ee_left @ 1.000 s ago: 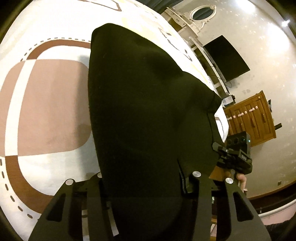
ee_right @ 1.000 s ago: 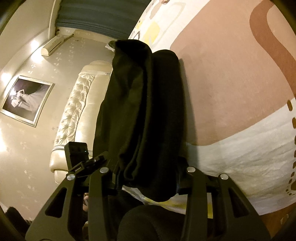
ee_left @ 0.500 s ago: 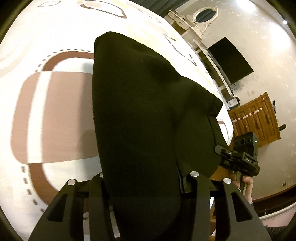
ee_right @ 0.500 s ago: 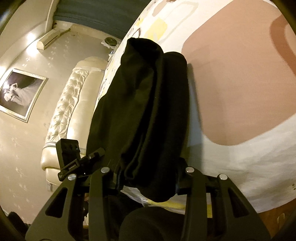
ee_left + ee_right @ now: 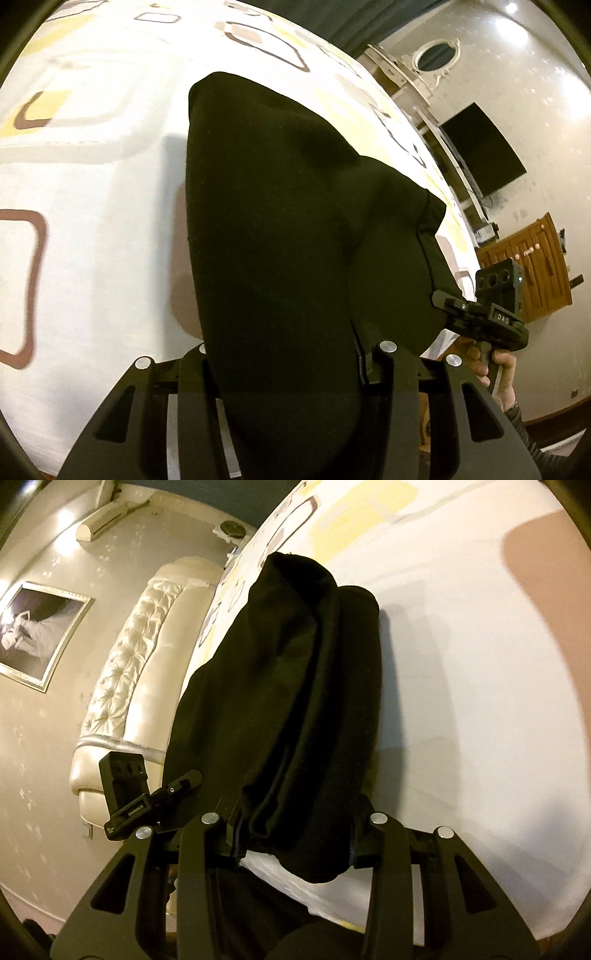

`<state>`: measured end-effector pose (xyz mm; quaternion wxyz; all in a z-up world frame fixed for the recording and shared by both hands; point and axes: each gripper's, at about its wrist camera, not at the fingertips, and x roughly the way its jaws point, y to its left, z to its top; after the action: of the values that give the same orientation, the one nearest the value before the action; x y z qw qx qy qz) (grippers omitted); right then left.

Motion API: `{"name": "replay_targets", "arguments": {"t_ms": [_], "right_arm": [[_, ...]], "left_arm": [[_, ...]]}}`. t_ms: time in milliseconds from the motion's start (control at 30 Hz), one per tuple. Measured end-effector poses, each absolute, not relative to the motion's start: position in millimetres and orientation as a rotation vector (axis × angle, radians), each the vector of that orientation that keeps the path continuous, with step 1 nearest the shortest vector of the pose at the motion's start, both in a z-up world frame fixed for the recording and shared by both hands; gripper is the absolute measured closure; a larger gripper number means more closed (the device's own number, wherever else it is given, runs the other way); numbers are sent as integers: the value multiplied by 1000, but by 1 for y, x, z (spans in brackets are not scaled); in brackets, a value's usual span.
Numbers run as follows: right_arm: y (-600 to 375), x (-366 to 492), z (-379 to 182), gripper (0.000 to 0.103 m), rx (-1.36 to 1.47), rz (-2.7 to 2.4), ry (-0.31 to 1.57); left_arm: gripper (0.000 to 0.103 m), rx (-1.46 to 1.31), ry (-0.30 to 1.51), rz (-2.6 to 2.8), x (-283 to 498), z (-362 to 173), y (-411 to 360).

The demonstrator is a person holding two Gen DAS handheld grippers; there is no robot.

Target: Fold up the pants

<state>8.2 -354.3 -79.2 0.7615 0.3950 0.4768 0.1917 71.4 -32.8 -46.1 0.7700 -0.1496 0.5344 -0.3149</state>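
Both tongs' tips vanish inside bunched black pants (image 5: 280, 236).

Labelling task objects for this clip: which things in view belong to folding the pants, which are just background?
In the job:
black pants
left tool, shut on them
right tool, same
patterned bed cover

Background:
television
wooden cabinet
tufted headboard
framed picture

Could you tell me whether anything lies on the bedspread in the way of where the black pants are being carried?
Nothing visible does. The black pants are clamped in both the left gripper and the right gripper, and the patterned bedspread around and beyond them shows only bare fabric. What lies directly under the pants is hidden.
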Motion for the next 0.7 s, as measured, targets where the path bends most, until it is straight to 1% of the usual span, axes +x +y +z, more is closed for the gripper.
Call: {"name": "replay_targets", "arguments": {"t_ms": [433,700], "right_arm": [[-312,30,-82,65,823,424,1075],[-300,35,-82,65,818,418,1085]], "left_arm": [[59,-336,1123,-649,74,-42,11],[59,-344,1110,-649,72,-44,24]]}}
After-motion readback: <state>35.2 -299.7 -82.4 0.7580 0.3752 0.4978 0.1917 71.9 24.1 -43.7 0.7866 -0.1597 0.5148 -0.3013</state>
